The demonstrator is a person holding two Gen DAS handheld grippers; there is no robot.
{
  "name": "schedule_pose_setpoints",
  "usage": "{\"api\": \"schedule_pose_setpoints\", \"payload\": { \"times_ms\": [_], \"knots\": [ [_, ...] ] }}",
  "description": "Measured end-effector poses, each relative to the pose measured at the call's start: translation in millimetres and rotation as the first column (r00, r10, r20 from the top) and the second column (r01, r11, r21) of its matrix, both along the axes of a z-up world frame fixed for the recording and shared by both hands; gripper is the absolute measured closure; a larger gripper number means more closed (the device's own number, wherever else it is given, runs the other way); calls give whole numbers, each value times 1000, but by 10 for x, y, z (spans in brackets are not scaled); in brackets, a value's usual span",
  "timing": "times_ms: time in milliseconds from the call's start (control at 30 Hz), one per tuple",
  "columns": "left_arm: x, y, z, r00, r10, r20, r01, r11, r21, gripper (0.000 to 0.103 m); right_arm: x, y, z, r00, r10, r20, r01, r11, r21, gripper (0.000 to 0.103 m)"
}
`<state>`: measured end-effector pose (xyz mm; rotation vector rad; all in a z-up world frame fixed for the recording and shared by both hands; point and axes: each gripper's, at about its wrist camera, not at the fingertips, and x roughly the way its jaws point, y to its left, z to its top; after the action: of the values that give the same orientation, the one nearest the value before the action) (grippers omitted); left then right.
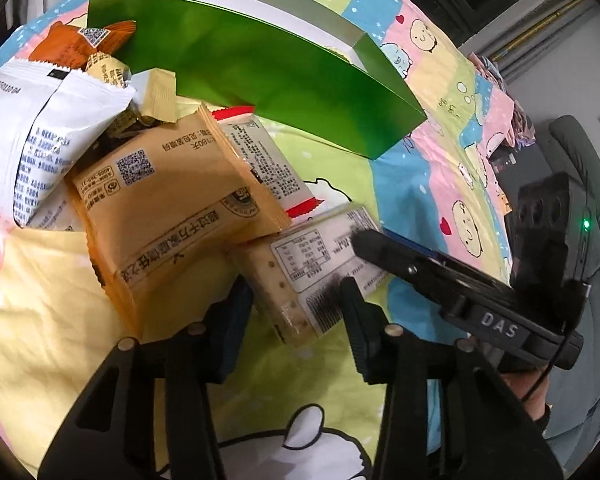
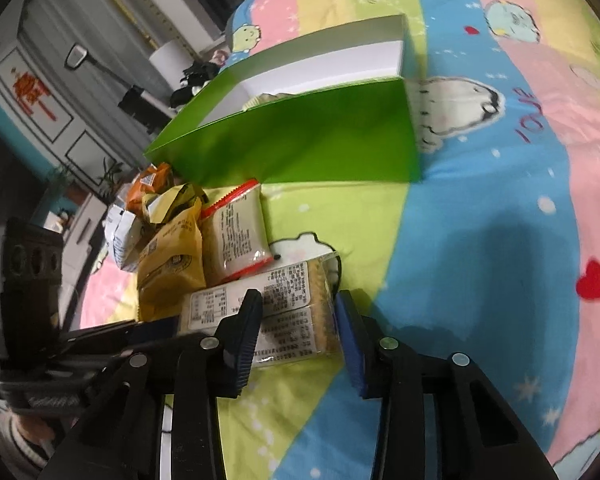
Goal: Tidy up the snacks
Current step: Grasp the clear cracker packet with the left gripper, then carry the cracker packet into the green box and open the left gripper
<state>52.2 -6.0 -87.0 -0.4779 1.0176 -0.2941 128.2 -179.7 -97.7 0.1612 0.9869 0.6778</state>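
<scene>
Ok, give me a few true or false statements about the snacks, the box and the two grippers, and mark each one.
1. Both grippers, left gripper and right gripper, have their jaws around the same clear cracker pack. True.
2. The green box is closed with a lid. False: it is open at the top, its white inside showing.
3. A tan snack packet lies beside the cracker pack. True.
4. The snacks lie on a bare wooden table. False: they lie on a pastel cartoon bedsheet.
5. The white packet with red edges is inside the box. False: it lies on the sheet in front of the box.
</scene>
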Motion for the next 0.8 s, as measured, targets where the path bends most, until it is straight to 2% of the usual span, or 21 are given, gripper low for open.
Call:
{"api": "schedule_pose_setpoints", "payload": {
  "times_ms": [200,467,800],
  "knots": [
    [-49,-10,37,1000,14,-7,-13,1000,8,61,-281,-64,9,999,-48,19,48,999,14,66],
    [-212,-94,171,1000,-9,28,8,1000,27,61,-587,-120,93,995,-90,38,89,996,18,67],
    [-357,-224,506,992,-45,118,40,998,45,61,-870,-225,454,984,-127,124,125,992,31,67]
  ]
}}
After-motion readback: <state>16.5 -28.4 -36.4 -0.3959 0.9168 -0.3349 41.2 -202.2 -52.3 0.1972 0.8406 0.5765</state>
